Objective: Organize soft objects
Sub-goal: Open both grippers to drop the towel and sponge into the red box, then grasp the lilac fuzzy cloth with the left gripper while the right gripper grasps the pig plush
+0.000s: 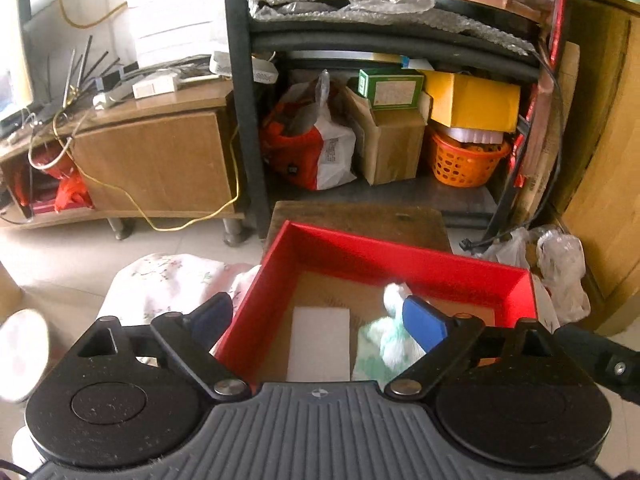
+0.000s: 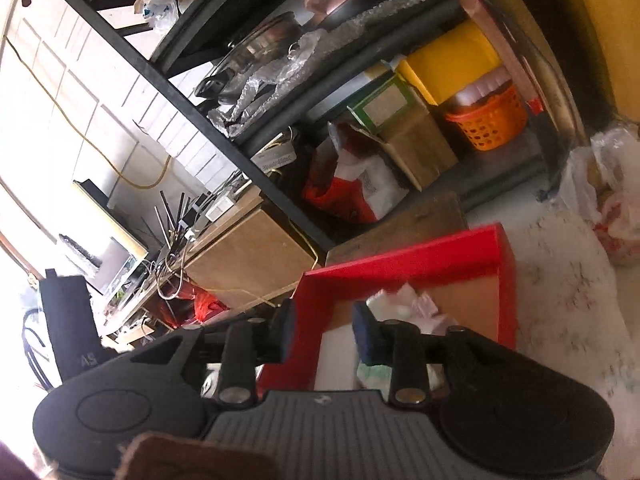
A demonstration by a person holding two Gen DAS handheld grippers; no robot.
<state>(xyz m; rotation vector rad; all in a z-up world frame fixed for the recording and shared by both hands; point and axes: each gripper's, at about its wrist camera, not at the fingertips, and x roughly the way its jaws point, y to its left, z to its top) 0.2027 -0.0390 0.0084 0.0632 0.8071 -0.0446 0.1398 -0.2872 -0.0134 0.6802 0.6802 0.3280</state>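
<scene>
The left hand-held gripper (image 1: 318, 322) hangs wide apart and the right hand-held gripper (image 2: 325, 330) partly apart, both empty. Beyond, at 1 o'clock, the pale green-white cloth (image 1: 386, 342) lies inside the red box (image 1: 400, 258). It looks light and limp; pinch a raised fold.

Left gripper (image 1: 318, 322): black linkage arms are seen, each pinned to the body by a round silver rivet. Fingertips (image 1: 425, 322) are faced with blue pads. Two large black round housings, dusted with pale specks, are set on either side of a grey ribbed centre plate. A small round crosshair mark is printed near the plate's top edge. A triangular cut-out is noted in the left housing arm.

Right gripper (image 2: 325, 332): the same build is seen, with black arms, silver rivets, blue pads (image 2: 362, 334), a grey ribbed plate and a small white mark at its top.
</scene>
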